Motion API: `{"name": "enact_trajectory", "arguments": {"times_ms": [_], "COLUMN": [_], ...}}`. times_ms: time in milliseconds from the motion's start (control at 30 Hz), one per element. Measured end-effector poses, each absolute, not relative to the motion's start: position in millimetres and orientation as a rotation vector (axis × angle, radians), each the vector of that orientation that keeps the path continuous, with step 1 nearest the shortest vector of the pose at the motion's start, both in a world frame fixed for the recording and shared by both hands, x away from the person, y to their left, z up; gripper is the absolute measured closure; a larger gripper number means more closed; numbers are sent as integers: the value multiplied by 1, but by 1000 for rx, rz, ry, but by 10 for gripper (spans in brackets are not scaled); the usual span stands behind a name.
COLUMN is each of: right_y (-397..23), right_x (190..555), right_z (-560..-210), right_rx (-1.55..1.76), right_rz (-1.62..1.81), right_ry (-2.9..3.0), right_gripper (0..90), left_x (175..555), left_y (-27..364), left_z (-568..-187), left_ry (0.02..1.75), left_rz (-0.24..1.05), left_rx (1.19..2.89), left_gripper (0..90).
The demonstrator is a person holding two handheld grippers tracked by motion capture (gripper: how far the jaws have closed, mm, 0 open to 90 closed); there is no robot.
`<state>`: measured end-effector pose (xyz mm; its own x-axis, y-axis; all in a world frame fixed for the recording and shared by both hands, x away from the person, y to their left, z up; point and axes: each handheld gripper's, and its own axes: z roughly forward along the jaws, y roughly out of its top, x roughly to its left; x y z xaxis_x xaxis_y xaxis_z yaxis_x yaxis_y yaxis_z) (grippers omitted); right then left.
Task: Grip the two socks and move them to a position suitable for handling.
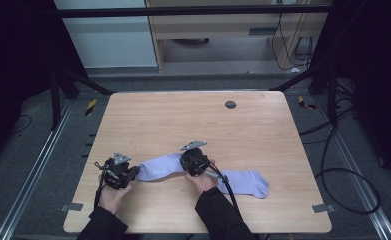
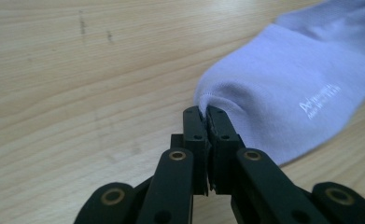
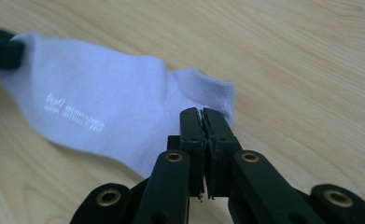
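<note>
A lavender sock [image 1: 158, 167] with small white lettering lies stretched between my two grippers near the table's front edge. My left gripper [image 1: 134, 172] is shut on the sock's rounded end [image 2: 287, 93], the fabric pinched at the jaw tips [image 2: 206, 112]. My right gripper [image 1: 183, 161] is shut on the opposite end, where the ribbed edge [image 3: 208, 91] meets the jaw tips [image 3: 202, 114]. In the right gripper view the sock [image 3: 101, 107] runs away to the left gripper [image 3: 0, 46] at the far end. A second lavender sock [image 1: 248, 183] lies flat to the right.
The wooden table [image 1: 183, 120] has a dark round grommet [image 1: 230, 104] near its back edge. The right gripper's cable [image 1: 229, 187] crosses the second sock. Black frame posts and floor cables stand around the table.
</note>
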<state>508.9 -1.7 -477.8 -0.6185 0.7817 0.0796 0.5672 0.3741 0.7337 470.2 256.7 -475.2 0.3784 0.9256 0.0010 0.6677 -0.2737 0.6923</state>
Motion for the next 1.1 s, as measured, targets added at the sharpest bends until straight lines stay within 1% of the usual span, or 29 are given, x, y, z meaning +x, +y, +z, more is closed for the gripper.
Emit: {"name": "enact_trajectory", "arguments": {"times_ms": [200, 267, 367, 467, 533, 600, 633, 767, 967, 1100], "right_y": [6, 8, 6, -2, -10, -22, -32, -59, -102, -130], "right_x": [495, 494, 493, 492, 491, 489, 488, 486, 481, 473], "right_z": [-486, -490, -491, -484, -477, -470, -465, -454, -450, -450], "right_rx": [1196, 1210, 1219, 1231, 1245, 1259, 1264, 1286, 1314, 1323], "right_rz": [1100, 1089, 1083, 1107, 1127, 1140, 1139, 1135, 1135, 1118], "right_ry": [2383, 2398, 2386, 2358, 2333, 2305, 2286, 2230, 2199, 2166], "right_gripper": [875, 863, 786, 722, 685, 643, 615, 560, 478, 447], "left_x": [477, 477, 476, 475, 473, 470, 469, 465, 460, 458], "left_y": [263, 264, 266, 270, 273, 274, 273, 268, 255, 246], "left_z": [-481, -482, -480, -477, -475, -471, -469, -462, -454, -449], "left_ry": [1387, 1387, 1389, 1396, 1397, 1394, 1390, 1355, 1285, 1246], "left_rz": [583, 596, 622, 644, 646, 635, 636, 636, 607, 583], "left_rx": [2059, 2062, 2036, 2001, 1986, 1962, 1955, 1938, 1925, 1921], "left_gripper": [863, 844, 760, 671, 623, 594, 574, 523, 462, 439]}}
